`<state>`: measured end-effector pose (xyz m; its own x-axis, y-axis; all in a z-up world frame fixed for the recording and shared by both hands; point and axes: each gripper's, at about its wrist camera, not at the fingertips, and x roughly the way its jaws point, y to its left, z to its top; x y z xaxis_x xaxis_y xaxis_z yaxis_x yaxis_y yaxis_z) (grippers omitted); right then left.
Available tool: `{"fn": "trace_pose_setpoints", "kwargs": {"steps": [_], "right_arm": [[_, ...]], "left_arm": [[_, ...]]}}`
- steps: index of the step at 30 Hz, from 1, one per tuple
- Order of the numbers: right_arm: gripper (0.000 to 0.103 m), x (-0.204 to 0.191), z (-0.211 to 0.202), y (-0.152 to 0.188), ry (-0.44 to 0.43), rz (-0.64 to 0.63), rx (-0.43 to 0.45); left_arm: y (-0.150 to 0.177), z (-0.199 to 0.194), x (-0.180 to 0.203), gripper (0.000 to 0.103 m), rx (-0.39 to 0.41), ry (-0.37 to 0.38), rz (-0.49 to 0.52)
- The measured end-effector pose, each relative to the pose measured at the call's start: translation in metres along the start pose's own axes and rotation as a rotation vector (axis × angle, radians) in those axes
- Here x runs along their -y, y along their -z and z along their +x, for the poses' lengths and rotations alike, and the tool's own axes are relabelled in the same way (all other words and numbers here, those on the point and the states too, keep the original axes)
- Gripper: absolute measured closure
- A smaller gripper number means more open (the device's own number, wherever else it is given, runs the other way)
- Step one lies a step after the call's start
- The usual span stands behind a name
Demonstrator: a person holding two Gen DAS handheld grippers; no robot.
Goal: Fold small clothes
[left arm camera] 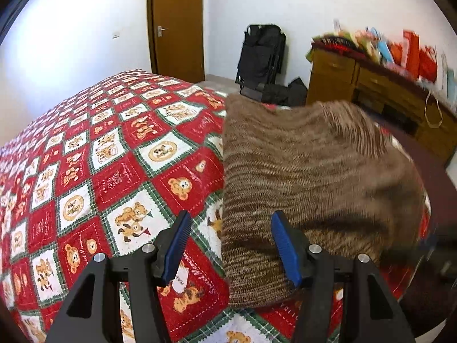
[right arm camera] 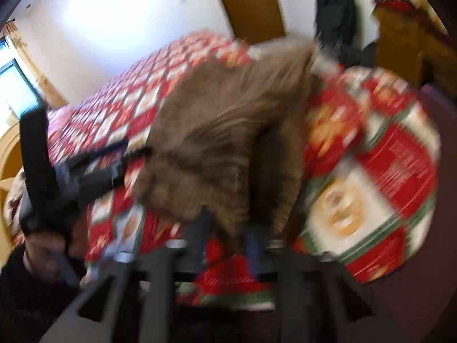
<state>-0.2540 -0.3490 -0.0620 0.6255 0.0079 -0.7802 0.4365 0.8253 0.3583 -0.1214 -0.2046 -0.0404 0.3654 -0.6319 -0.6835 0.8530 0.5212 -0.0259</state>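
Brown ribbed knitwear, the small garment [left arm camera: 308,165], is lying on the red, white and green teddy-bear quilt [left arm camera: 108,154] covering the bed, and in the left wrist view it is filling the centre and right of the frame, its left edge running down the middle of the picture. The left tongs [left arm camera: 231,245] are standing released at the bottom centre, blue pads well apart; the left pad [left arm camera: 177,248] is hanging over bare quilt and the right pad [left arm camera: 285,251] is showing in front of the knit, with the garment's left edge between them. Whether either pad is touching cloth cannot be told.

The right wrist view is heavily blurred. There the garment [right arm camera: 234,120] is sitting in the middle of the frame on the quilt [right arm camera: 380,160], with a fold of it dropping toward the bottom centre, where the right tongs [right arm camera: 228,240] are standing nearly closed with the brown cloth running down between the fingers; the blur is hiding whether the pads are actually pinching it. At the left edge of that view the left tongs [right arm camera: 134,150] are reaching in toward the garment, a hand [right arm camera: 42,245] gripping their handle at lower left.

Behind the bed, a wooden door [left arm camera: 177,23] is showing at top centre, a black bag [left arm camera: 262,54] is leaning against the white wall, and a wooden dresser [left arm camera: 371,85] is standing at upper right.
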Motion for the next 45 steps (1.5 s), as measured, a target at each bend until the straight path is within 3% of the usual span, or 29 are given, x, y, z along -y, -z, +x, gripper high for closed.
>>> {"fn": "trace_pose_setpoints", "kwargs": {"steps": [2, 6, 8, 13, 18, 21, 25, 30, 35, 39, 41, 45], "right_arm": [[0.089, -0.003, 0.011, 0.005, -0.036, -0.019, -0.089], [0.089, 0.003, 0.004, 0.008, -0.03, -0.043, -0.114], [0.087, 0.005, -0.012, 0.006, -0.007, -0.054, -0.071], [0.085, 0.004, -0.065, -0.026, 0.031, -0.058, 0.182], [0.085, -0.001, -0.043, -0.076, 0.175, -0.119, 0.28], [0.085, 0.01, -0.016, -0.1, 0.251, -0.152, 0.252], [0.091, 0.039, 0.022, -0.113, 0.321, -0.122, 0.152], [0.094, 0.052, 0.025, -0.134, 0.33, -0.1, 0.192], [0.094, 0.064, 0.036, -0.147, 0.345, -0.075, 0.198], [0.094, 0.052, 0.038, -0.149, 0.422, -0.102, 0.202], [0.09, 0.035, 0.021, -0.138, 0.463, -0.152, 0.255], [0.087, -0.013, -0.017, -0.094, 0.43, -0.283, 0.34]], "left_arm": [[0.0, 0.004, -0.001, 0.043, -0.014, 0.004, -0.008], [0.006, 0.019, 0.002, 0.043, -0.05, -0.008, 0.006], [0.008, 0.02, 0.003, 0.043, -0.044, -0.009, 0.011], [0.01, 0.009, -0.001, 0.043, -0.005, 0.015, 0.001], [0.021, -0.004, -0.003, 0.043, 0.026, 0.091, -0.024], [0.026, -0.003, 0.006, 0.043, 0.025, 0.12, 0.022], [0.034, 0.012, 0.015, 0.043, -0.035, 0.054, 0.096], [0.036, 0.017, 0.005, 0.041, -0.071, 0.085, 0.07], [0.038, 0.014, 0.012, 0.038, -0.071, 0.044, 0.123], [0.04, 0.001, 0.018, 0.038, -0.064, 0.008, 0.176], [0.042, -0.004, 0.016, 0.038, -0.059, 0.0, 0.181], [0.042, -0.006, 0.011, 0.038, -0.072, -0.024, 0.158]]}}
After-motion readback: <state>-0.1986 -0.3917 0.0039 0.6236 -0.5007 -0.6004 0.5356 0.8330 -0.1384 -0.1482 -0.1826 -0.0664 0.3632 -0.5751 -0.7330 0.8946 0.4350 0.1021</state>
